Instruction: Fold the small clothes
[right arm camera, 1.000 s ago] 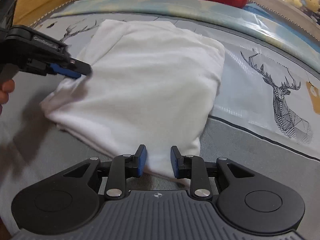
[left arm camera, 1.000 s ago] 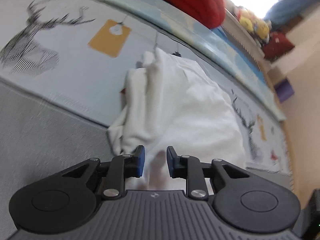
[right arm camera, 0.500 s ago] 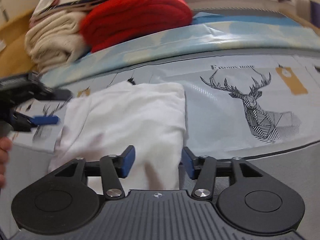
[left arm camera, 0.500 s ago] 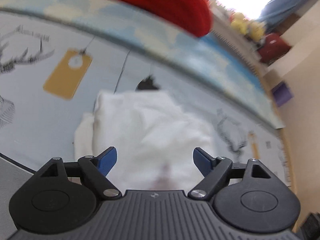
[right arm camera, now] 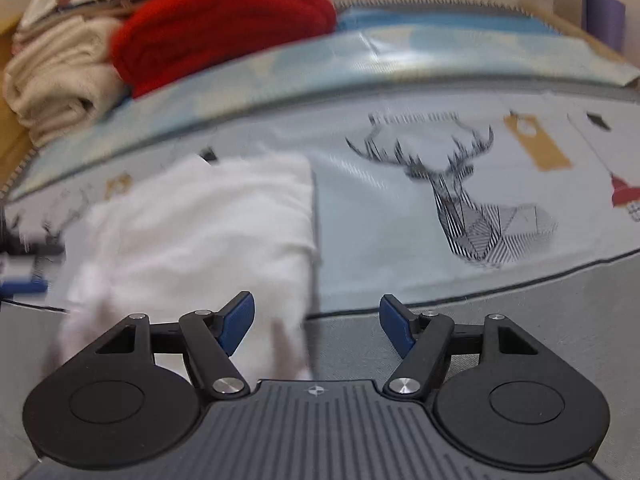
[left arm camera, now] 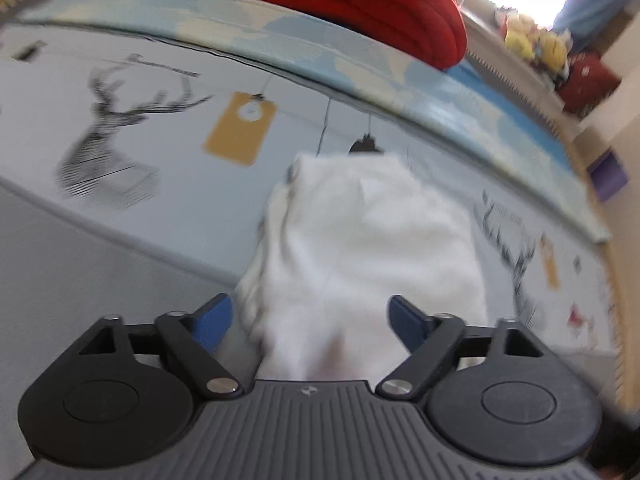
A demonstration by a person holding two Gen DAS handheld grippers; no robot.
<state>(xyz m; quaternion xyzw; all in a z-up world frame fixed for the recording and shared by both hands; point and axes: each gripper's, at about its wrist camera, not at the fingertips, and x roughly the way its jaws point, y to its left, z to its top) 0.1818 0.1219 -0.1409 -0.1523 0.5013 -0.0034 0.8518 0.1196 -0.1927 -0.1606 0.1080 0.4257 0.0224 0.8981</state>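
Both jaws have just been opening: the left gripper (left arm camera: pixel 310 320) stands wide, the right gripper (right arm camera: pixel 316 322) fairly wide, gripping nothing, above the soft folded white garment (left arm camera: pixel 368 248) on the deer-printed sheet (right arm camera: pixel 400 208).

Both claws are built alike. The left claw (left arm camera: pixel 310 320) and the right claw (right arm camera: pixel 316 322) each have a dark grey ribbed base with a small round emblem, two round black housings, black linkage arms pinned with silver screws, and blue pads (right arm camera: pixel 236 320) on the fingertips.
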